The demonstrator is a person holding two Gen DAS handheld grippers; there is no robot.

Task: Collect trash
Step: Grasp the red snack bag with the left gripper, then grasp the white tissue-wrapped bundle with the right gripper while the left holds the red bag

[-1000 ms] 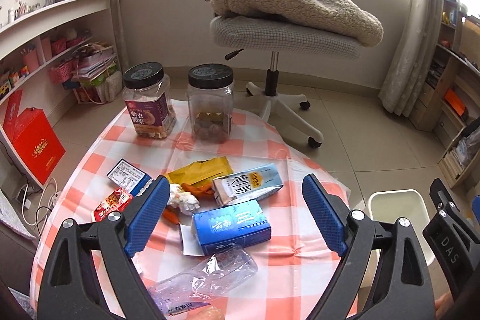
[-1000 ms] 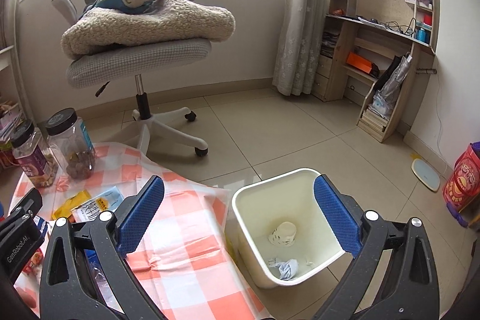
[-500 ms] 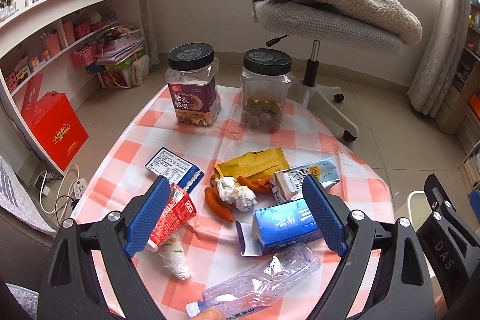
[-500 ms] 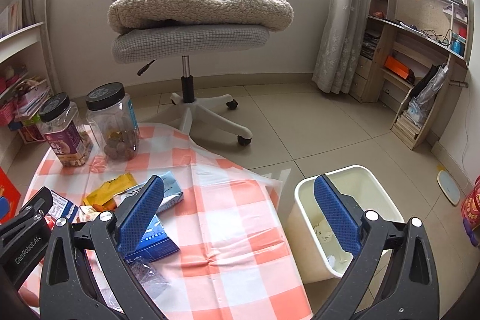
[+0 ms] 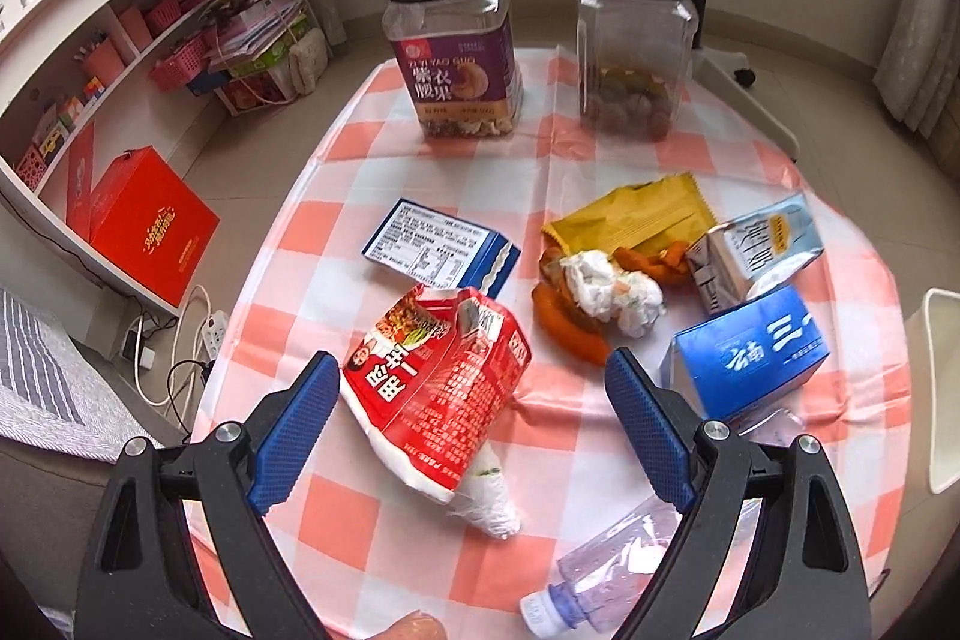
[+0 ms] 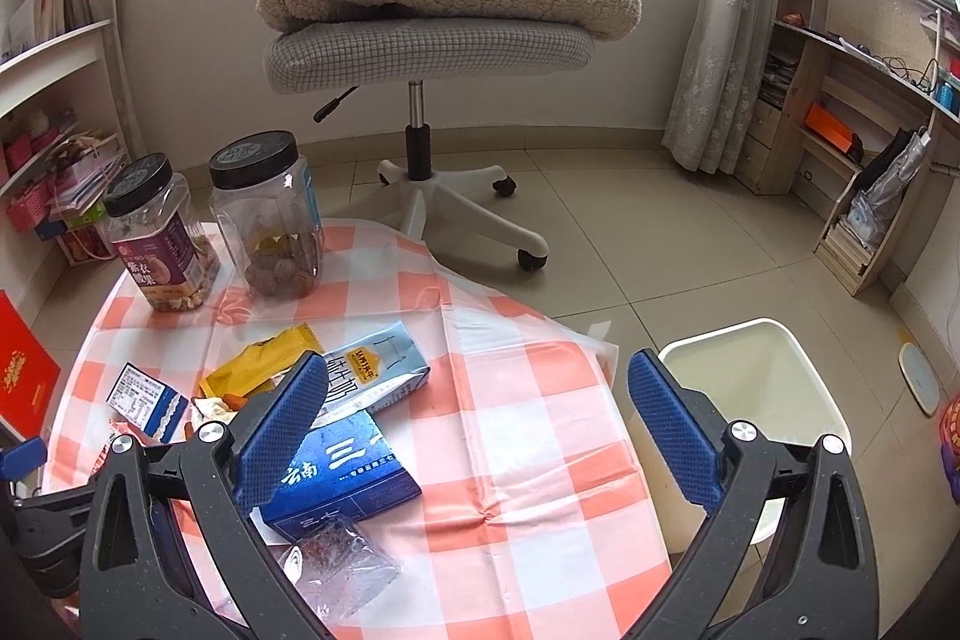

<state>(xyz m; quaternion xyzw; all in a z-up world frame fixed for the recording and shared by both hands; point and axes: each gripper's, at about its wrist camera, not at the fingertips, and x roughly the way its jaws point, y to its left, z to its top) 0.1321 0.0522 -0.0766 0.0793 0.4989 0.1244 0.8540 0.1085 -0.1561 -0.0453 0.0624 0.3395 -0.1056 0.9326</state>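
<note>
Left gripper (image 5: 468, 430), jaws wide apart, hovers over a torn red snack bag (image 5: 438, 376); right gripper (image 6: 474, 436) hangs open, empty. Next: lower and pinch.

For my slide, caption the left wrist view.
Open left claw poised over a torn red snack packet among litter on the checked tablecloth.

Two lidded jars (image 5: 453, 40), three cartons (image 5: 750, 355), two wrappers (image 5: 438, 370), one plastic bottle (image 5: 612, 568), one crumpled tissue (image 5: 612, 289), one bin (image 6: 750, 400).
</note>
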